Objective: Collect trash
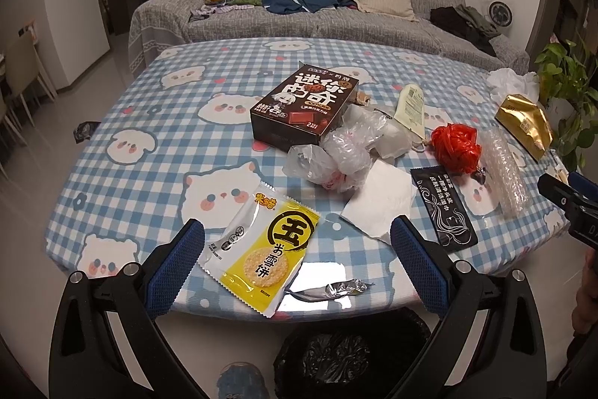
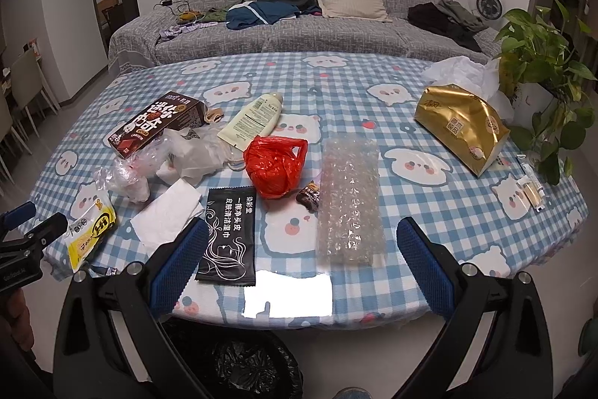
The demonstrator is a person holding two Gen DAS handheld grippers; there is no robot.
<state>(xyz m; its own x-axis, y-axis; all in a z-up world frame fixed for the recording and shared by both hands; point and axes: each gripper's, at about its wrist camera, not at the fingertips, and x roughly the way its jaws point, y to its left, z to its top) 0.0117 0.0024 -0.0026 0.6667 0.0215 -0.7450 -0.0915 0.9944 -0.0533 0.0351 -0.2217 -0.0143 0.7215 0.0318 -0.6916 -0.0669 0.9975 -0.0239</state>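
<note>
Counter [image 2: 336, 77]: blue-checked cloth with bear print. On it: glossy yellow rice-cracker wrapper [image 1: 261, 245], near edge; matte black wipe sachet [image 2: 228, 238]; crumpled red plastic bag [image 2: 276, 163]; flat bubble wrap [image 2: 349, 200]; dark cardboard box [image 1: 304, 107]. Left gripper [image 1: 297, 242], right gripper [image 2: 302, 242]: jaws released, empty.

Seen from the right wrist, open tablecloth [image 2: 336, 88] runs from 11 to 1 o'clock behind the clutter, free for passing. At 10 o'clock the dark box [image 2: 157, 124], crumpled clear plastic [image 2: 187, 152] and cream tube [image 2: 252, 120] crowd together, touching. The red bag [image 2: 276, 165] and bubble wrap [image 2: 349, 204] block 12 o'clock; a narrow lane lies between them. The gold pack [image 2: 461, 129] and plant [image 2: 542, 62] close 2 o'clock
</note>
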